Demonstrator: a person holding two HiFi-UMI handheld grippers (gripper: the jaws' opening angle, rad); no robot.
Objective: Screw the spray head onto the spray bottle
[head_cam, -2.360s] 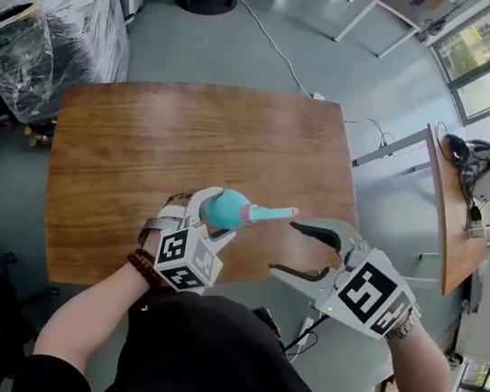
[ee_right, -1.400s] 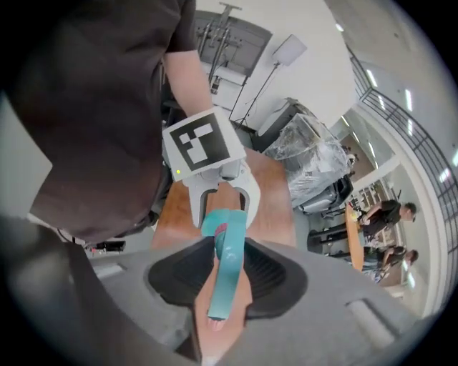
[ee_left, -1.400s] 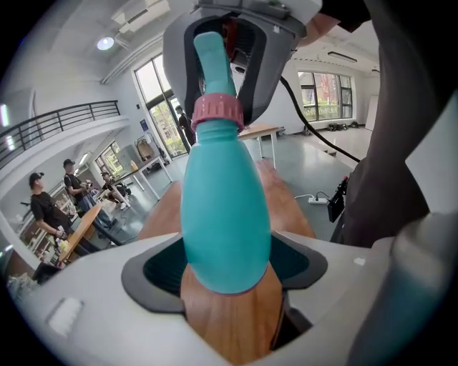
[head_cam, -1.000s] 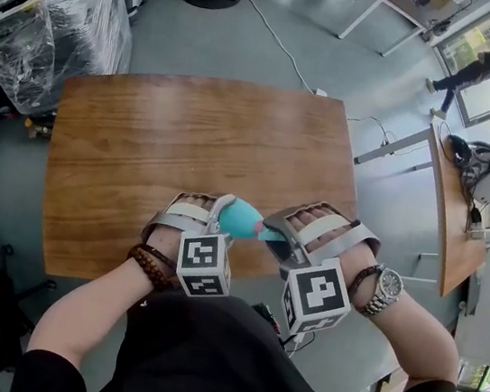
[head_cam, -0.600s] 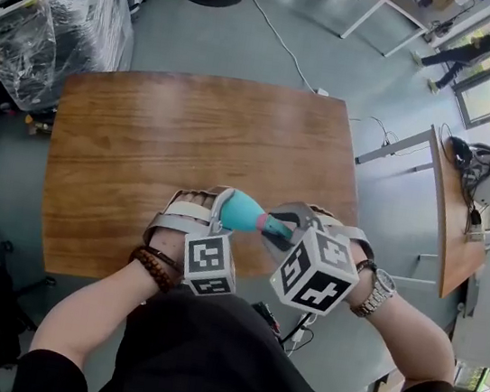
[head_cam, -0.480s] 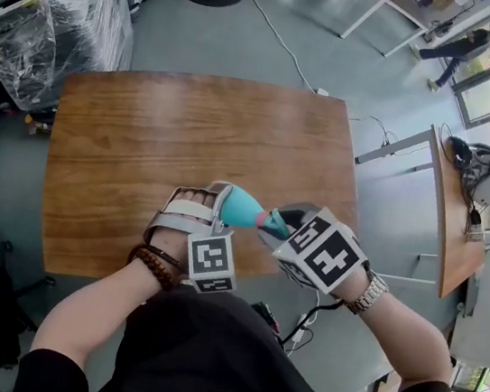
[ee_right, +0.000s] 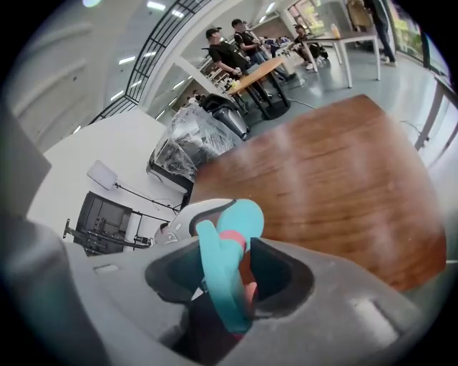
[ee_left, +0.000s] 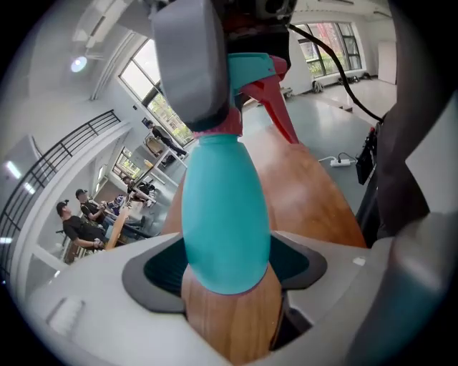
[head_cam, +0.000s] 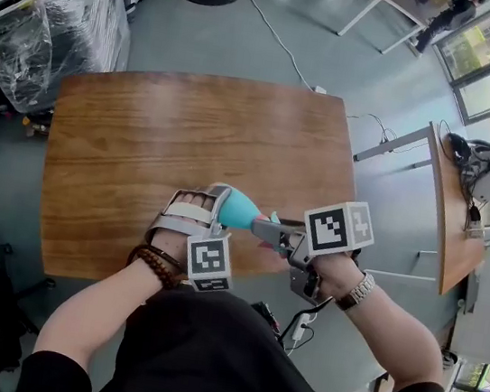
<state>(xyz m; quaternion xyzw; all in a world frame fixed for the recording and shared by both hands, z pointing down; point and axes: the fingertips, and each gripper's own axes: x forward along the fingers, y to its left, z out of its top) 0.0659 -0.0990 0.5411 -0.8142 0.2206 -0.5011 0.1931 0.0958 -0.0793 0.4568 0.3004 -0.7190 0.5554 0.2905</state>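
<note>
1. Step in hand: threading the spray head point(ee_right: 215, 275) onto the neck of the spray bottle point(ee_left: 225, 214). The head sits at the neck. How far the thread has taken cannot be told.
2. Location: the bottle is carried in the air over the near edge of the bench point(head_cam: 145, 130), lying roughly level with its neck toward the right.
3. Left tongs point(head_cam: 223, 207): jaws wide and clamped on the bottle's broad body, a firm hold.
4. Right tongs point(head_cam: 269, 229): the jaws have just been opening. The spray head stands between them, but the pads appear clear of it, so the hold is judged slack.
5. Recommendation: close on the head's collar, not the red trigger point(ee_left: 275, 114). Keep the head in line with the neck. Turn in short strokes while the left tongs stop the bottle from rolling.
6. Pose: the left hand point(head_cam: 181, 227) and right hand point(head_cam: 329, 272) sit close together, tongs tip to tip. The forearms converge from the body, and the right marker cube point(head_cam: 339, 227) faces up.
</note>
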